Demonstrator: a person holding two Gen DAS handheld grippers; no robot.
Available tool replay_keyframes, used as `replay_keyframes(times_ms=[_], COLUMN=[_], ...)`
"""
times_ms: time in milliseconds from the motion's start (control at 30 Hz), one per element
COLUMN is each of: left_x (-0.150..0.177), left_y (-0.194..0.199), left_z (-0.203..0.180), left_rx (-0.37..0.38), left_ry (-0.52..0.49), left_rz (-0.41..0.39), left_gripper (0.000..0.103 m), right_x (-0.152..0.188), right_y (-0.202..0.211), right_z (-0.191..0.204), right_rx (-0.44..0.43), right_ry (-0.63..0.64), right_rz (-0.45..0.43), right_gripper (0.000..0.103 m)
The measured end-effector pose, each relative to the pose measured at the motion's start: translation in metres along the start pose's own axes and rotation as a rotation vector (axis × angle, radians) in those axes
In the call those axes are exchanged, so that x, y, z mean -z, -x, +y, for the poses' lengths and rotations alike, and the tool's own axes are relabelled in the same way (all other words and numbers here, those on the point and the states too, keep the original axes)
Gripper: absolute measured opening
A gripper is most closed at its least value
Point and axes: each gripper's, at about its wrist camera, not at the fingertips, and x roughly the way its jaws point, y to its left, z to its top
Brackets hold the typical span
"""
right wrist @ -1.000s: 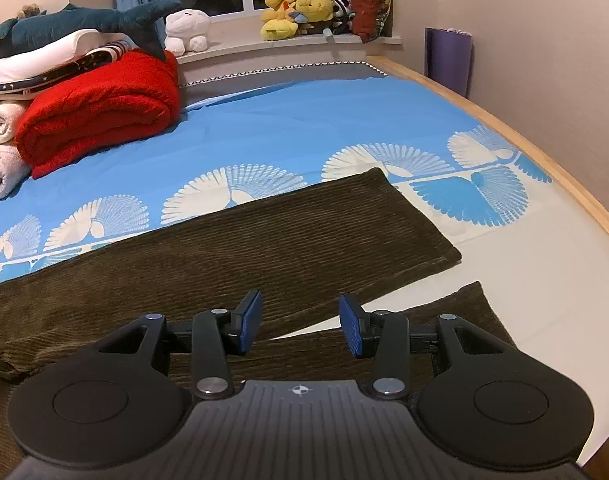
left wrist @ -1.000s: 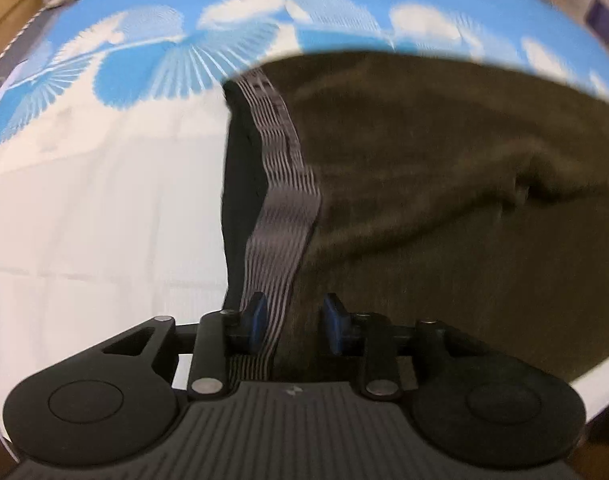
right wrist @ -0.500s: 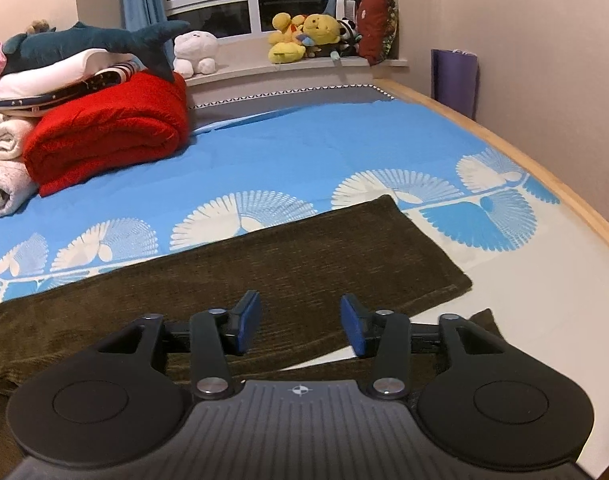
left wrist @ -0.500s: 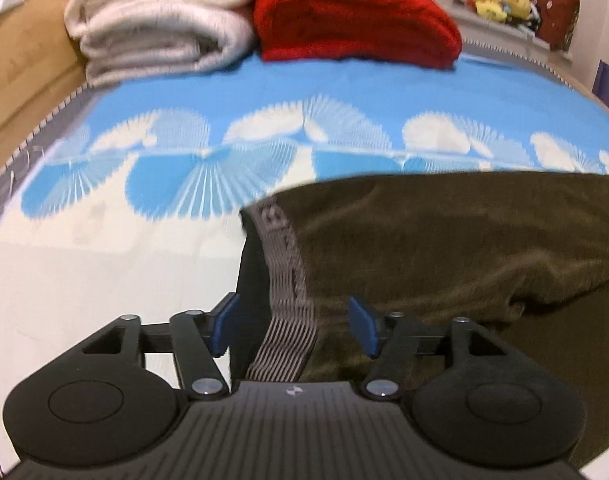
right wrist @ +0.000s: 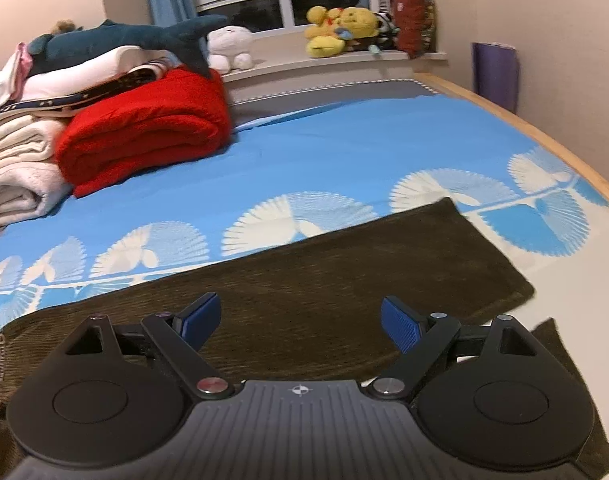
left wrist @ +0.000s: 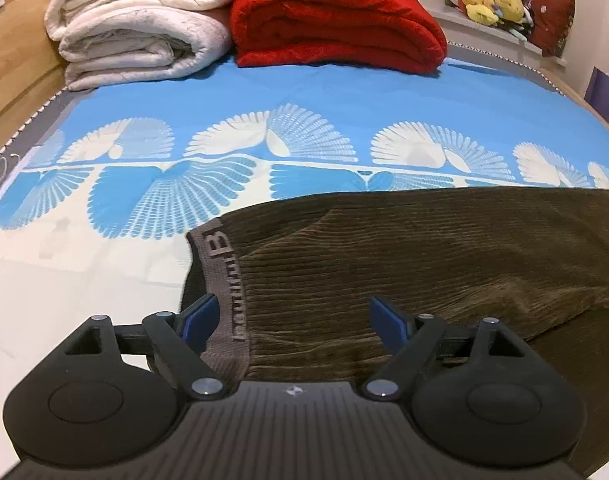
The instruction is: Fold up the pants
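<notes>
Brown corduroy pants (left wrist: 404,264) flat on bed (left wrist: 324,96), frame centre. Left claw (left wrist: 294,320), right claw (right wrist: 300,320) just opened wide, nothing gripped.

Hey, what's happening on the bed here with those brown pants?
A person with a gripper in each hand is folding brown corduroy pants on the blue patterned bed sheet. One leg already lies over the other, not quite aligned. The left gripper is over the grey waistband, the right gripper over the leg end. Both have just been opening; their jaws stand wide, holding nothing. Folded red and cream blankets sit behind.
</notes>
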Motion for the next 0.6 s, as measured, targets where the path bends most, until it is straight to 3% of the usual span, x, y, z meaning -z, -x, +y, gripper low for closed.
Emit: replay_keyframes(times_ms=[233,267,300,333,367,400,433,567,600], left_x=[-0.014,-0.017,-0.019,-0.023,-0.029,-0.034,-0.041,-0.061,-0.06], left_y=[0.009,0.009,0.004,-0.004,-0.014,-0.025,-0.034,-0.071,-0.081], left_z=[-0.006,-0.005,-0.006,-0.007,-0.011,-0.015,-0.017,-0.013,-0.011], left_rx=[-0.012,-0.011,-0.008,0.005,0.017,0.013,-0.006,-0.037,-0.05], left_ry=[0.05,0.074,0.099,0.095,0.075,0.055,0.042,0.086,0.097], left_rz=[-0.097,-0.111,-0.109,-0.078,-0.041,-0.013,-0.008,-0.036,-0.046], left_gripper=[0.086,0.079,0.055,0.04,0.011,0.0,0.0,0.0,0.001], right_x=[-0.007,-0.008,-0.01,-0.012,-0.013,-0.014,-0.015,-0.017,-0.018], right_y=[-0.01,-0.01,-0.01,-0.011,-0.012,-0.012,-0.013,-0.017,-0.019], right_z=[0.037,0.041,0.045,0.047,0.049,0.052,0.055,0.059,0.058], right_rx=[-0.022,-0.025,-0.033,-0.041,-0.049,-0.057,-0.061,-0.061,-0.062], right_ry=[0.054,0.049,0.038,0.028,0.022,0.021,0.024,0.031,0.027], right_rz=[0.021,0.019,0.016,0.015,0.018,0.021,0.02,0.026,0.031], right_gripper=[0.088,0.087,0.087,0.086,0.085,0.083,0.075,0.013,0.009])
